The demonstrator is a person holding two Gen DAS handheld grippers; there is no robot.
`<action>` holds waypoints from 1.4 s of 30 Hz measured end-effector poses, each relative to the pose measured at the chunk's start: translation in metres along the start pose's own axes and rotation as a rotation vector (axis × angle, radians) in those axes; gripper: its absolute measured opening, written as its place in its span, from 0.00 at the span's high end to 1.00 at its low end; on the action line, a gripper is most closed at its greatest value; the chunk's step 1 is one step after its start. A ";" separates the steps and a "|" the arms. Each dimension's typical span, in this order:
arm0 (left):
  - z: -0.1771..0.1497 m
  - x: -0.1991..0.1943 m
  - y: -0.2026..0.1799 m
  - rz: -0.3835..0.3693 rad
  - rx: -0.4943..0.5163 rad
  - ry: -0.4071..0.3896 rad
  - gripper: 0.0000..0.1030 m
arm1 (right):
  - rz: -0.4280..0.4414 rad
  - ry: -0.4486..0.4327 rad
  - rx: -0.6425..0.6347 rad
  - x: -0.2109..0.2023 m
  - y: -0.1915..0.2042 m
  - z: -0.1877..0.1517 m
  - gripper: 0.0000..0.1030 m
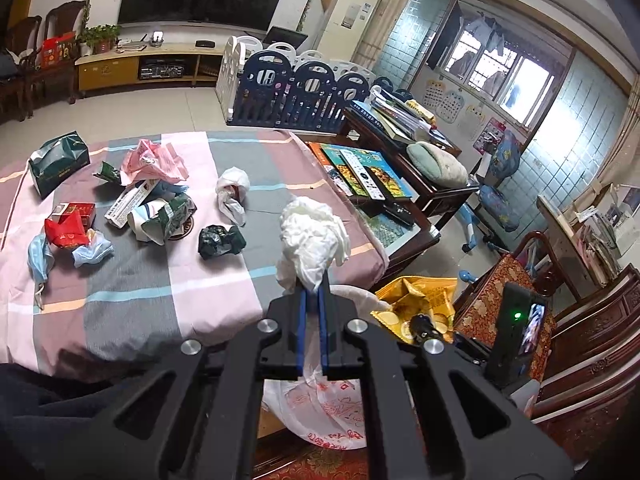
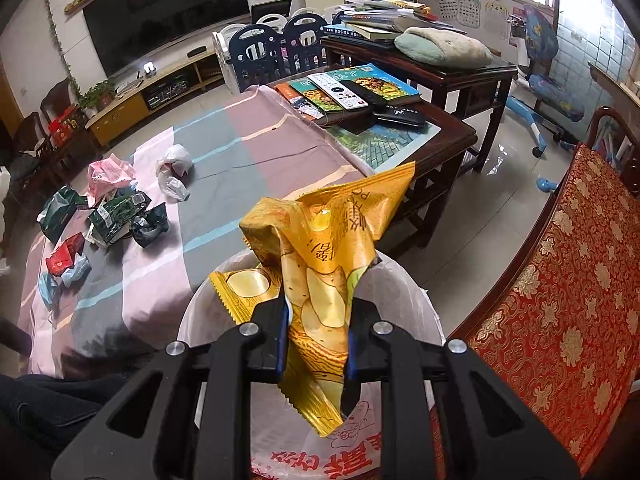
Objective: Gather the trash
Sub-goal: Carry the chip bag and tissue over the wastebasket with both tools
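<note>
Two pieces of trash are in hand at once. The left gripper [image 1: 312,300] has its fingers pressed together on a crumpled white plastic bag [image 1: 314,236], held up over the near edge of the table [image 1: 132,292] with its striped pink-and-grey cloth. The right gripper [image 2: 316,316] has its fingers clamped on a crinkled yellow foil snack wrapper [image 2: 328,240], which hangs above the open mouth of a white bin bag with red print [image 2: 404,292].

Judging from this, the drop is the risky part. The wrapper is wide and stiff, so it could catch on the bag's rim and slide to the floor. The bin bag is thin and slack; a nudge from either gripper could fold its mouth shut. More trash lies on the table, well apart: a pink bag [image 1: 154,160], a dark green crumpled wrapper [image 1: 220,240], a red packet [image 1: 70,224].
</note>
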State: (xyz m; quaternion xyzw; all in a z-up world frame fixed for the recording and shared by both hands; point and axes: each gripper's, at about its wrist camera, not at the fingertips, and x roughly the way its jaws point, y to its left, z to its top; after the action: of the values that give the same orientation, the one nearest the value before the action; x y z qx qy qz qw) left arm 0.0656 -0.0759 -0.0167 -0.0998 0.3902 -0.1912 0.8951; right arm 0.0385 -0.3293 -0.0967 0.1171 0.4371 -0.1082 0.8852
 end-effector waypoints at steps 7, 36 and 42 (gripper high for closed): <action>-0.005 0.005 -0.007 -0.017 0.002 0.016 0.94 | 0.009 0.021 -0.016 0.006 0.003 -0.002 0.78; -0.009 0.026 -0.019 -0.036 0.038 0.055 0.94 | 0.017 0.054 0.019 0.034 -0.004 -0.007 0.78; -0.011 0.035 -0.036 -0.039 0.068 0.075 0.94 | 0.020 0.054 0.072 0.035 -0.024 -0.008 0.78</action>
State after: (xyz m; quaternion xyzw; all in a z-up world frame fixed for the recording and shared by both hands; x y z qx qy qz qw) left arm 0.0697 -0.1231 -0.0355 -0.0696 0.4149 -0.2252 0.8788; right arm 0.0458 -0.3524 -0.1320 0.1564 0.4552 -0.1117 0.8694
